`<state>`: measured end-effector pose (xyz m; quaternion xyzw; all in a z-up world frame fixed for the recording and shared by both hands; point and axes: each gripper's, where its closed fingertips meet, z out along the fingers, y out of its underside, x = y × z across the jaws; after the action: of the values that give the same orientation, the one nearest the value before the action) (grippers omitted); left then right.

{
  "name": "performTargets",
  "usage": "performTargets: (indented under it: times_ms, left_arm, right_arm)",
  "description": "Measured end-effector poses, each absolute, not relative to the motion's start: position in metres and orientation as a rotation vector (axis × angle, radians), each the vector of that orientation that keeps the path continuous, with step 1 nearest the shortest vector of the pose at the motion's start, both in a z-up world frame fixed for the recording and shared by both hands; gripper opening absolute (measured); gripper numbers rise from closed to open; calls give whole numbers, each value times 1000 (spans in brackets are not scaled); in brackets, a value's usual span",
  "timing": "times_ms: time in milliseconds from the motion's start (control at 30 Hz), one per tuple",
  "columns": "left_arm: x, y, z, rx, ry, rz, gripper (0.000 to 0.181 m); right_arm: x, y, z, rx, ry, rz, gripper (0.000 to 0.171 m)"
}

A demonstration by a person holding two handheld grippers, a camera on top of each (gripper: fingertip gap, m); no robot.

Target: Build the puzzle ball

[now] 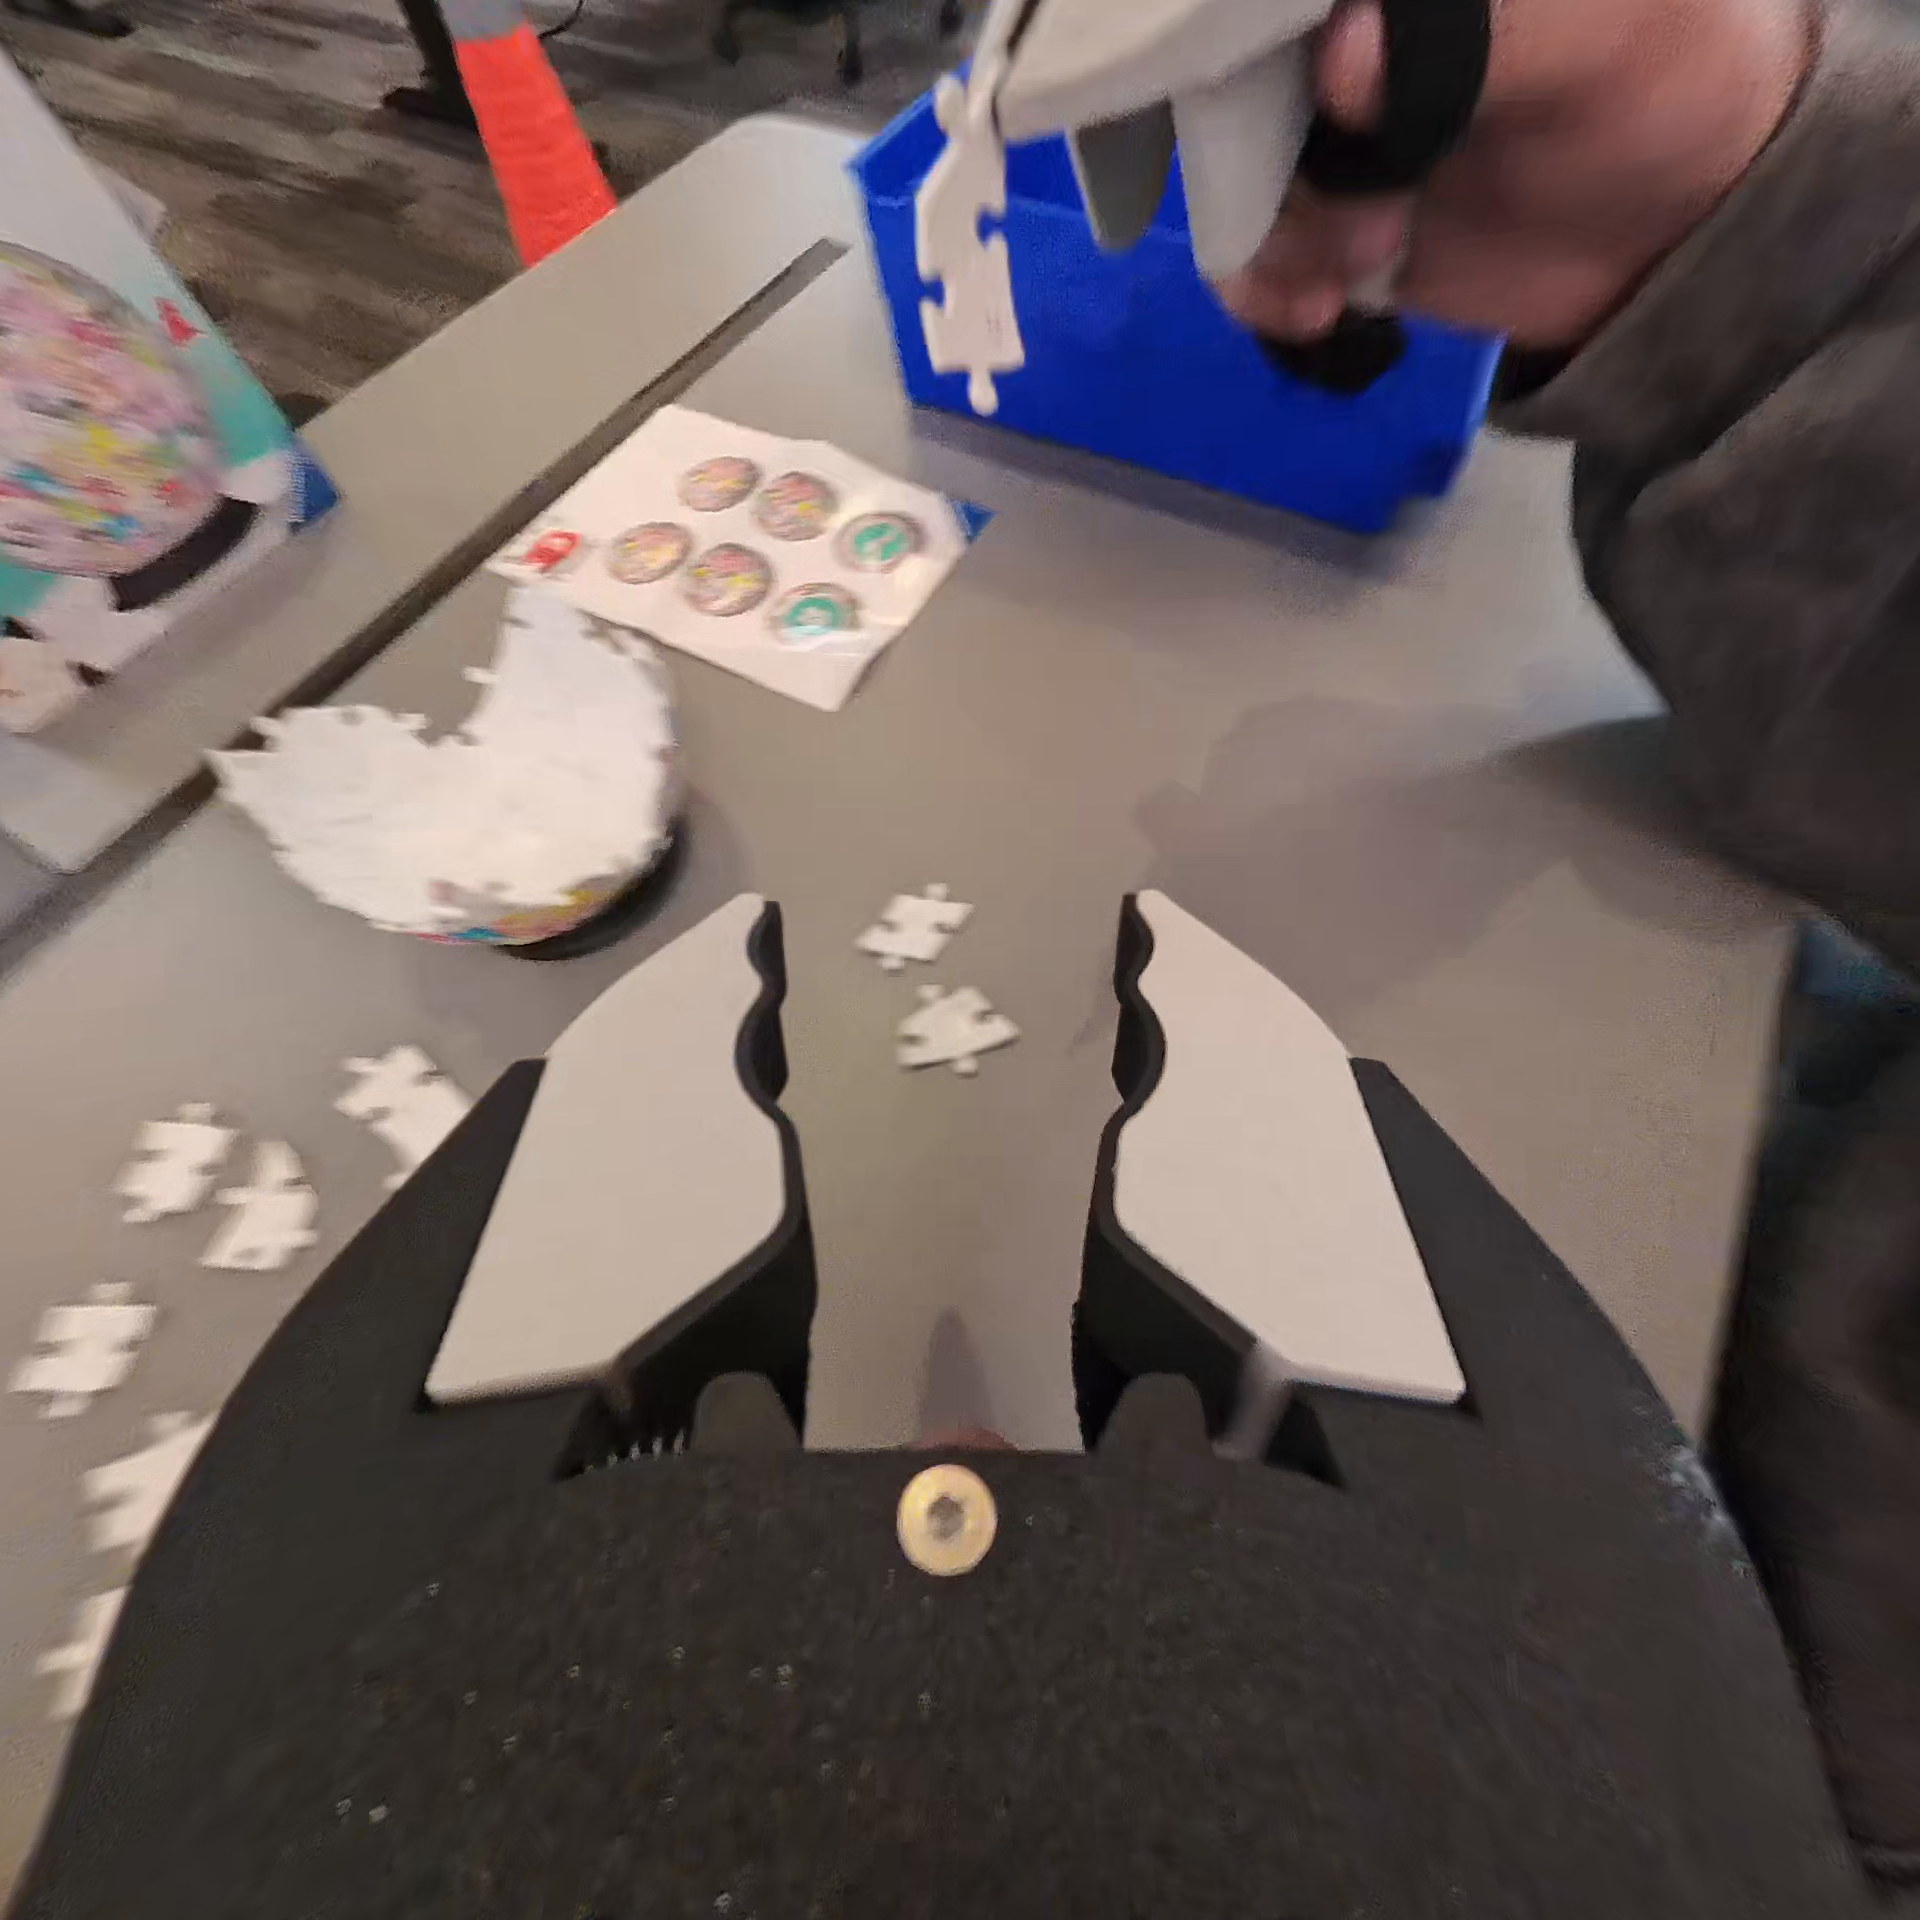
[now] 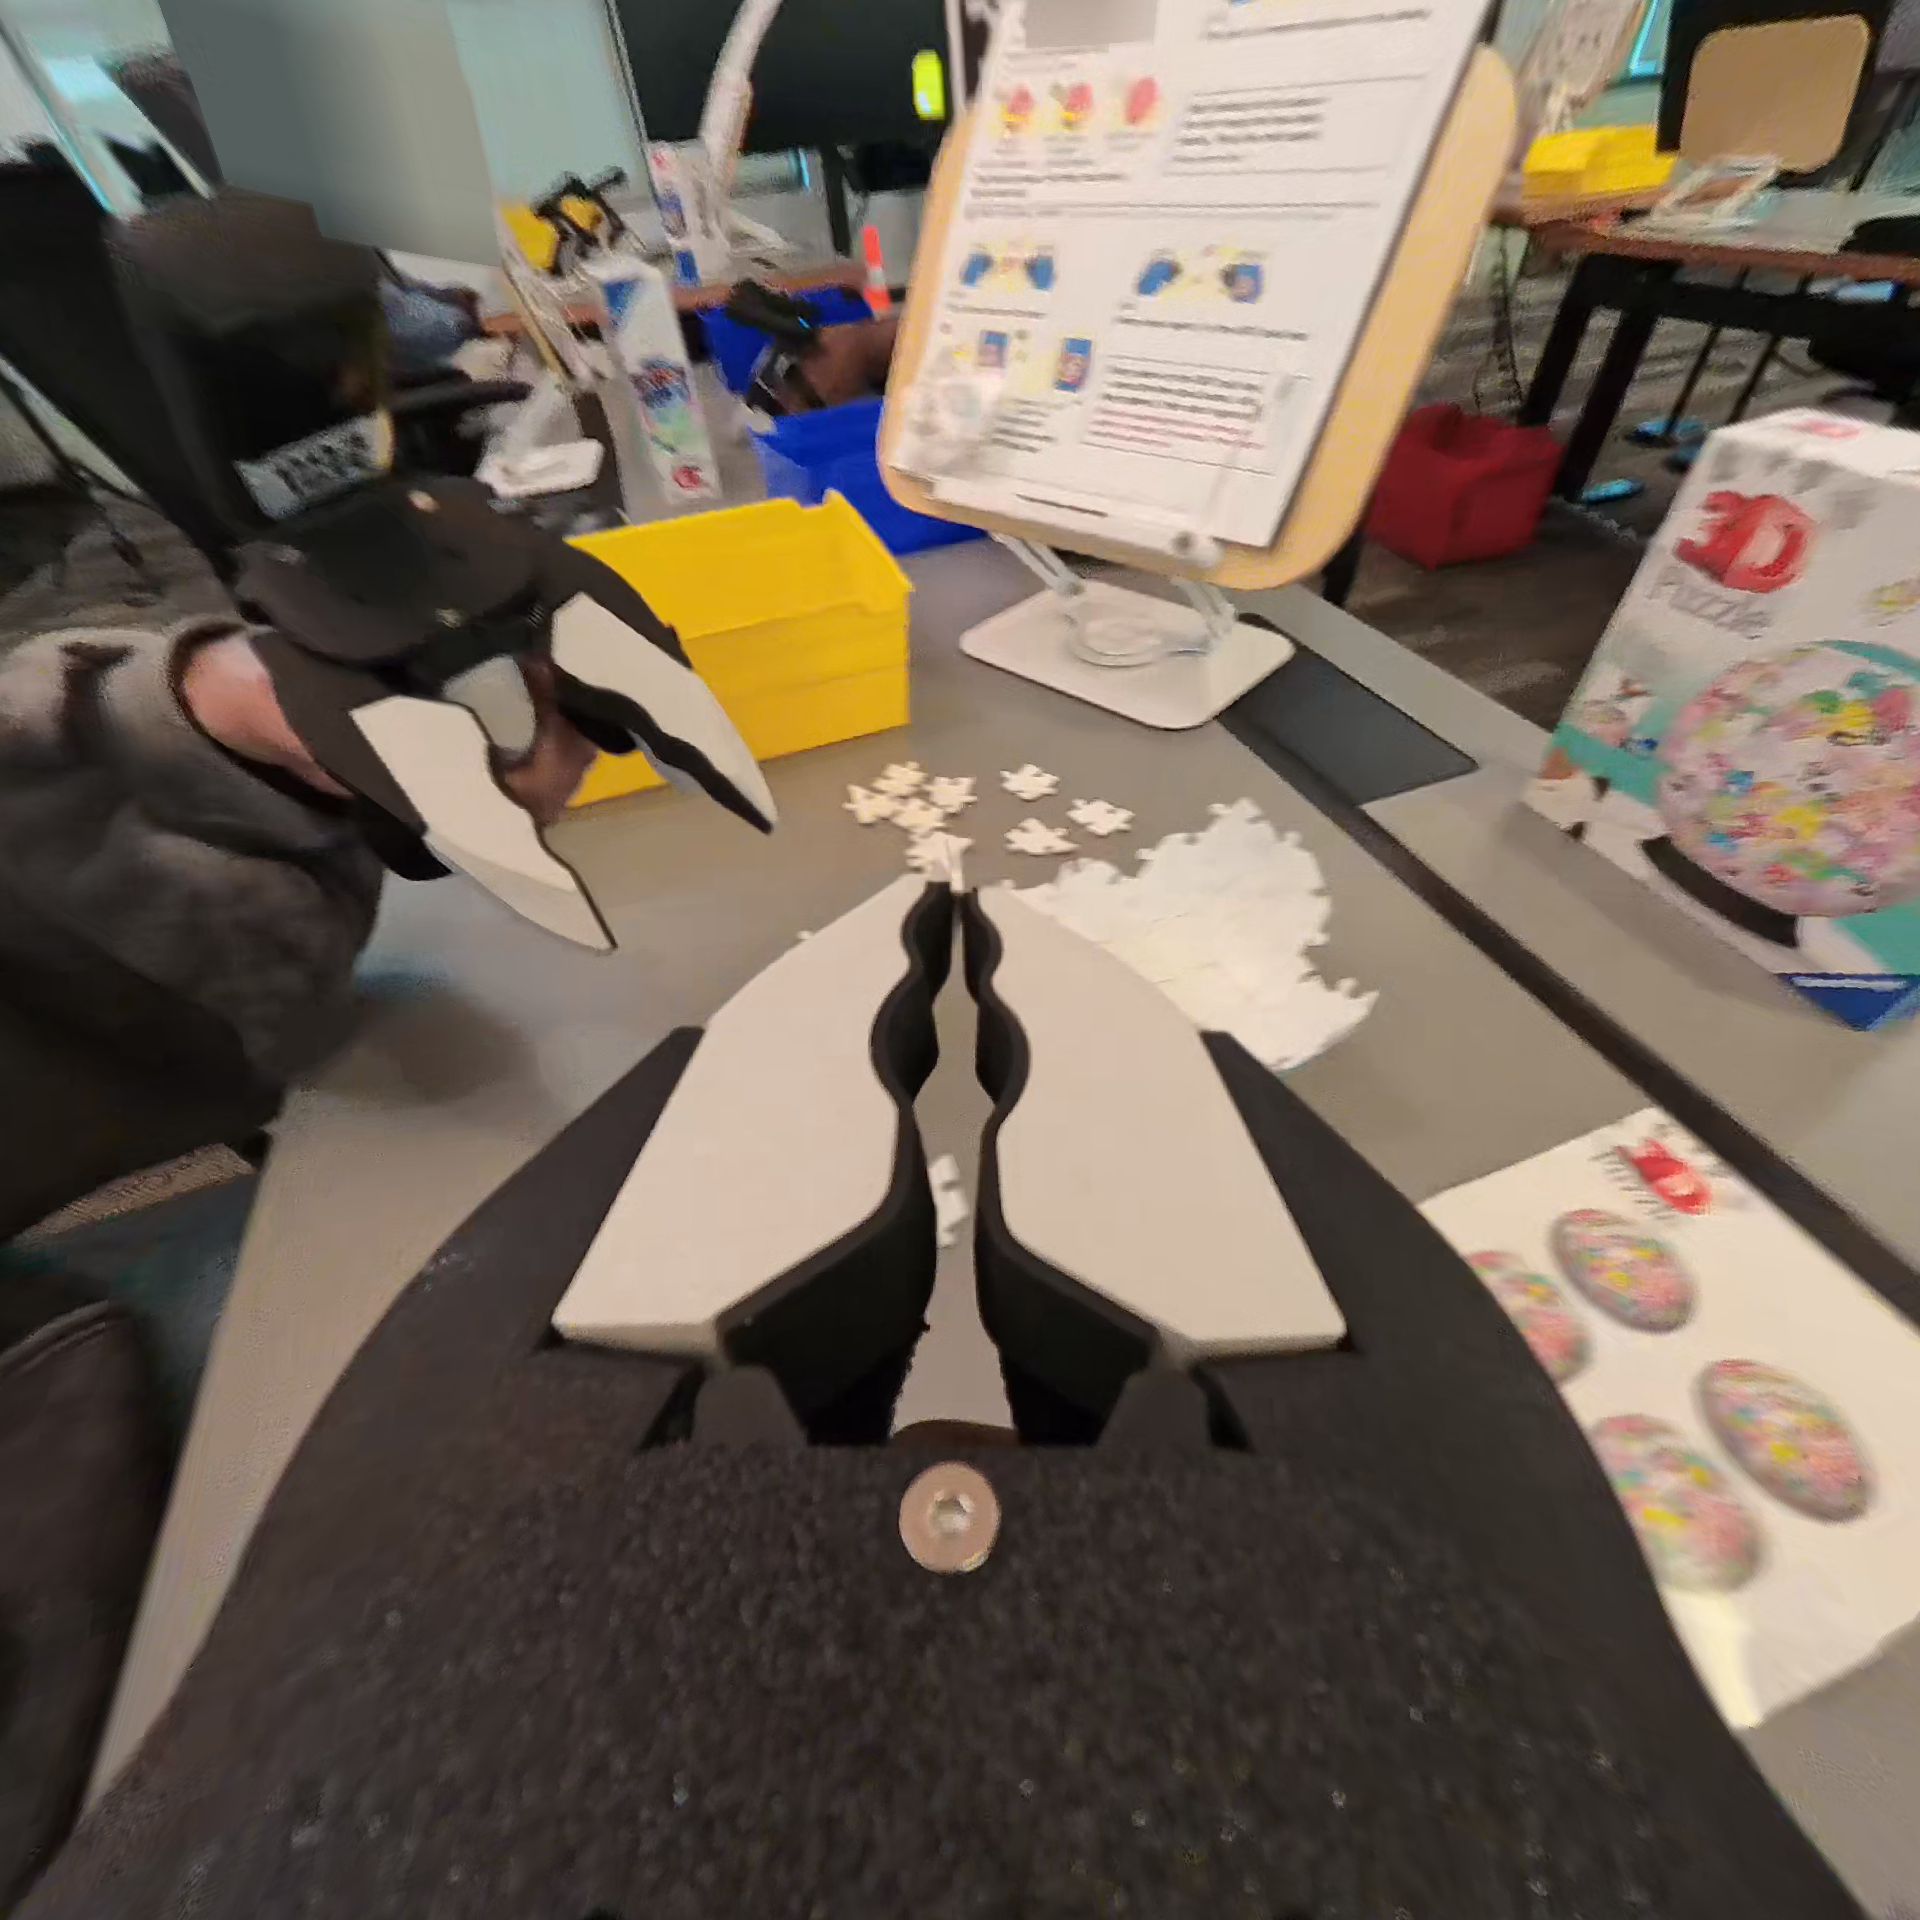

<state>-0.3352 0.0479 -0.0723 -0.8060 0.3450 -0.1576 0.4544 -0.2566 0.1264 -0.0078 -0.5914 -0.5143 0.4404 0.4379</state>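
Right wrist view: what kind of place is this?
Likely an office or lab workspace: grey table, stacked yellow bins, instruction sheet on a stand, more desks behind.

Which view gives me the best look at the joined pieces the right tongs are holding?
The left wrist view: the joined pieces hang whole from the right tongs in front of the blue bin. In the right wrist view only slivers show between the shut fingers.

White puzzle pieces point(image 1: 954, 1029) — blue bin point(image 1: 1174, 353), yellow bin point(image 2: 769, 623).
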Motion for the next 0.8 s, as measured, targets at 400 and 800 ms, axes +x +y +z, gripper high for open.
performTargets:
  times_ms: [400, 800]
  left_arm:
    - [-416, 233, -76, -2220, 989, -289, 49]
    - [-408, 294, -125, -2273, 1374, -480, 37]
  right_arm:
    - [-359, 275, -87, -1683, -1678, 911, 2]
    - [-374, 292, -133, -1767, -1740, 1035, 2]
